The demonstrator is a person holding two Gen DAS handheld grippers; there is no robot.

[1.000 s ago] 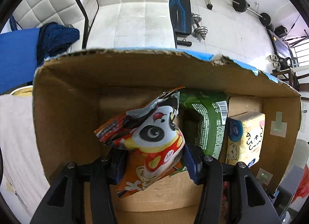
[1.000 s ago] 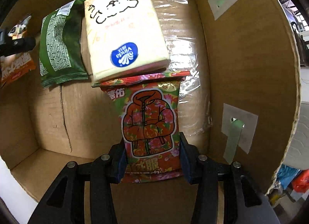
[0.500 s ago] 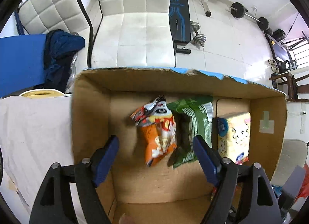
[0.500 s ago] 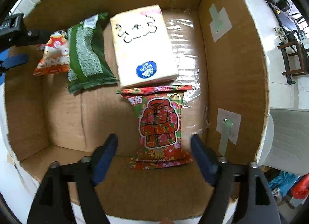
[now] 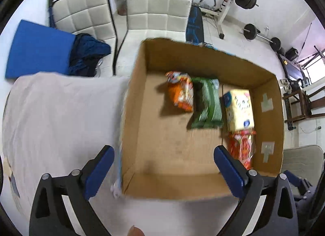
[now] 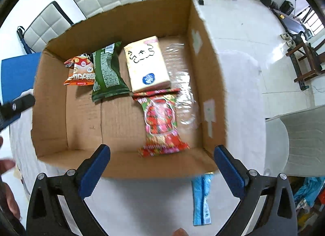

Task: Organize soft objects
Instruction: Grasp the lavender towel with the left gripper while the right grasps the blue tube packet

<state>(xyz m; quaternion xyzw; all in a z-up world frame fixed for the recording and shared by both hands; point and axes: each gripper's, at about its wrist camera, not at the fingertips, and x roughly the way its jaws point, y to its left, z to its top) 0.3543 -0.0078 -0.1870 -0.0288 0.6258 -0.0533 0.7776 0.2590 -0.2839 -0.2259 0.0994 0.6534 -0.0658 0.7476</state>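
4 soft packs lie inside the cardboard box (image 6: 205,85): an orange snack bag (image 6: 80,70), a green bag (image 6: 106,73) and a yellow tissue pack (image 6: 146,65) along its far wall, and a red packet (image 6: 161,122) nearer its front. Outside, a blue packet (image 6: 201,201) lies just beside the box's front right corner, long axis pointing away from the right gripper (image 6: 162,166), the nearer one. Both it and the left gripper (image 5: 164,169) are spread wide, holding nothing.
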